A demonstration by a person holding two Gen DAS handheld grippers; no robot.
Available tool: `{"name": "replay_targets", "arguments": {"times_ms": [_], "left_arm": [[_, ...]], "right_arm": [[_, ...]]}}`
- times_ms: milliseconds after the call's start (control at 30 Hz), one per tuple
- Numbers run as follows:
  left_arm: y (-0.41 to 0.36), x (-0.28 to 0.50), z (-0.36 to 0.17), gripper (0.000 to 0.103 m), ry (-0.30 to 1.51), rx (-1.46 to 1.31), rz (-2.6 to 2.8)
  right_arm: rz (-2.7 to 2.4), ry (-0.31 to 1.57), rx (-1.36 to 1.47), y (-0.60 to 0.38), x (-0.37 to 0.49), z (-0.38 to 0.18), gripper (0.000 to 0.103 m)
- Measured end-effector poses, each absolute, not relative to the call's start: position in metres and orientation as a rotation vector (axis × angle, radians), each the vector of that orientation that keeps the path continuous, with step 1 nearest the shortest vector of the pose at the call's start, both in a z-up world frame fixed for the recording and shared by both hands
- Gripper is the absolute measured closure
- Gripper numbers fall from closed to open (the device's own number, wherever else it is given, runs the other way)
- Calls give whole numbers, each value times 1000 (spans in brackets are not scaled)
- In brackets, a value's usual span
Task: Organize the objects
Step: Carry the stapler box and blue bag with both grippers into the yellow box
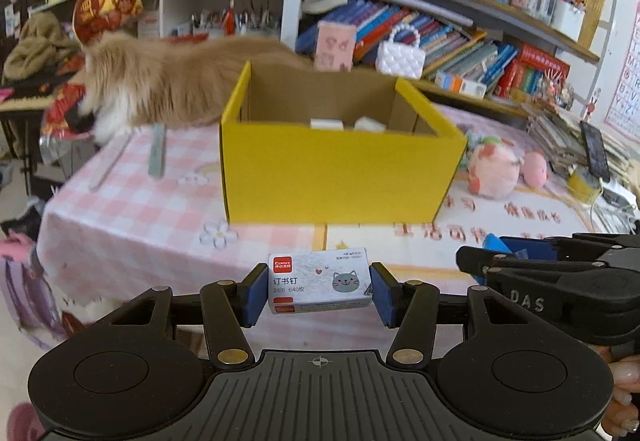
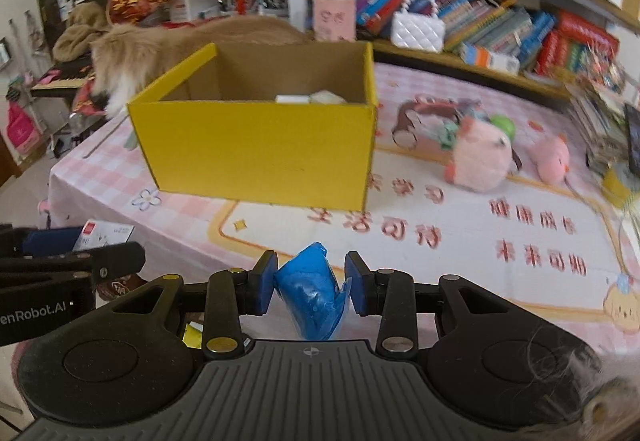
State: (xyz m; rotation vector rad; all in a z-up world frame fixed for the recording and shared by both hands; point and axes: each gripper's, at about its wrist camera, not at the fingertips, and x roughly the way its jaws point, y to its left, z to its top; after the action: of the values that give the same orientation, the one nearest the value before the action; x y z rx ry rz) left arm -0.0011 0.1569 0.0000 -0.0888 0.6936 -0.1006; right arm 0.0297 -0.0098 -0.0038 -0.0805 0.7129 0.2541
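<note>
Standing open, yellow box [image 2: 256, 153] holding white items [image 2: 310, 97], left gripper [image 1: 318, 287] grasping staple box [image 1: 318, 281], right gripper [image 2: 311, 281] clenching blue packet [image 2: 312, 293].

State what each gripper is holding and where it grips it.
Left gripper clamps the staple box by its two short ends. Right gripper pinches the crumpled blue packet across its sides.

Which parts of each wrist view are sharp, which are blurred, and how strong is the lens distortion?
Left wrist view: the staples box in the left gripper is sharp; the furry animal is smeared; shelves bow. Right wrist view: the blue packet in the right gripper is fairly crisp; the tablecloth lettering and pink plush toy are motion-blurred; the yellow box looks skewed.
</note>
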Motion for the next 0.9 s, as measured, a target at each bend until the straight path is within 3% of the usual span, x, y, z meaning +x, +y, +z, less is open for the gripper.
{"name": "replay_targets", "arguments": {"times_ms": [400, 900], "left_arm": [[162, 50, 50, 50, 516, -74, -58], [143, 152, 32, 50, 569, -82, -11]], "right_arm": [[286, 542, -80, -5, 86, 41, 69], [374, 602, -181, -2, 191, 21, 69]]}}
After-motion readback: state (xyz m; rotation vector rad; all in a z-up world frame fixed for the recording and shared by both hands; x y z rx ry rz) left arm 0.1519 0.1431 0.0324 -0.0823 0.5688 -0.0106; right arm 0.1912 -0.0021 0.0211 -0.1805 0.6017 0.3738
